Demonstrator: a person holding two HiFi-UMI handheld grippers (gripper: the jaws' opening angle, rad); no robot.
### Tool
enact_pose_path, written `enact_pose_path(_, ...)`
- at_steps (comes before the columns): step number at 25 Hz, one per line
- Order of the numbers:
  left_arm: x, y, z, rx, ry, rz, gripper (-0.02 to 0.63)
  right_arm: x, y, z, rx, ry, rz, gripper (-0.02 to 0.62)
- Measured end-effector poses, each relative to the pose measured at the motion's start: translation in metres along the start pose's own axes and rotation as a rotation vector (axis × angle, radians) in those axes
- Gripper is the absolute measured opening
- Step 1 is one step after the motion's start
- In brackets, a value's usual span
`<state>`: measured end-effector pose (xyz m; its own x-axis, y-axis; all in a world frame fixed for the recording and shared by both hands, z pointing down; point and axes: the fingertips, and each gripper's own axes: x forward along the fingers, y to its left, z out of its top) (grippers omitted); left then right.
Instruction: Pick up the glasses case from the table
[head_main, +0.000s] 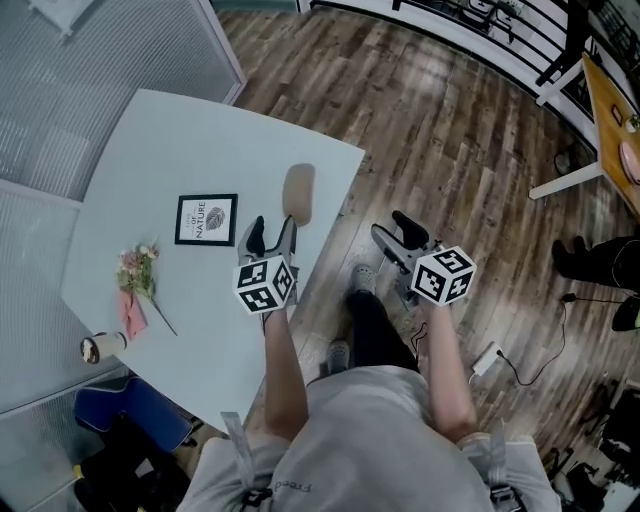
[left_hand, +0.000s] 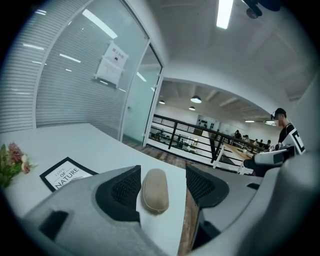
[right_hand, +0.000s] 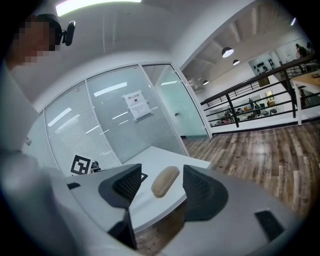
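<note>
Two wide, empty claws short of the glasses case (head_main: 299, 192)
Left claw (head_main: 271, 232) and right claw (head_main: 392, 228) both stand open, gripping nothing; the tan case lies flat near the desk (head_main: 200, 120) edge, just ahead of the left one. Best to bring the left claw low, set its jaws across the case's narrow width, and close only once they flank both long sides.

Wood-plank floor (head_main: 450, 130) — frosted glass partition (head_main: 90, 70), black railing (left_hand: 171, 136) — ceiling striplight (left_hand: 225, 12).
</note>
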<state>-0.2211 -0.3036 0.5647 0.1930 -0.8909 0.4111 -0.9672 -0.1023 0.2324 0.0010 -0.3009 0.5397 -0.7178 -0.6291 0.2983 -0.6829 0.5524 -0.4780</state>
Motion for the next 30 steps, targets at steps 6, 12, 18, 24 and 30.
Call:
enact_pose_path(6,0.042,0.016,-0.012,0.002,0.040,-0.003,0.256,0.042,-0.022,-0.015,-0.025,0.085,0.010,0.258)
enact_pose_path(12,0.082,0.038,-0.021,-0.024,0.082,0.022,0.256,0.084,-0.033,-0.016,-0.072,0.170,0.047,0.258)
enact_pose_path(18,0.126,0.051,-0.041,-0.041,0.132,0.003,0.262,0.127,-0.047,-0.011,-0.113,0.230,0.101,0.258)
enact_pose_path(24,0.144,0.059,-0.056,-0.118,0.145,0.004,0.272,0.147,-0.054,-0.022,-0.184,0.296,0.121,0.258)
enact_pose_path(30,0.146,0.056,-0.059,-0.135,0.132,-0.012,0.272,0.163,-0.041,-0.029,-0.223,0.317,0.177,0.256)
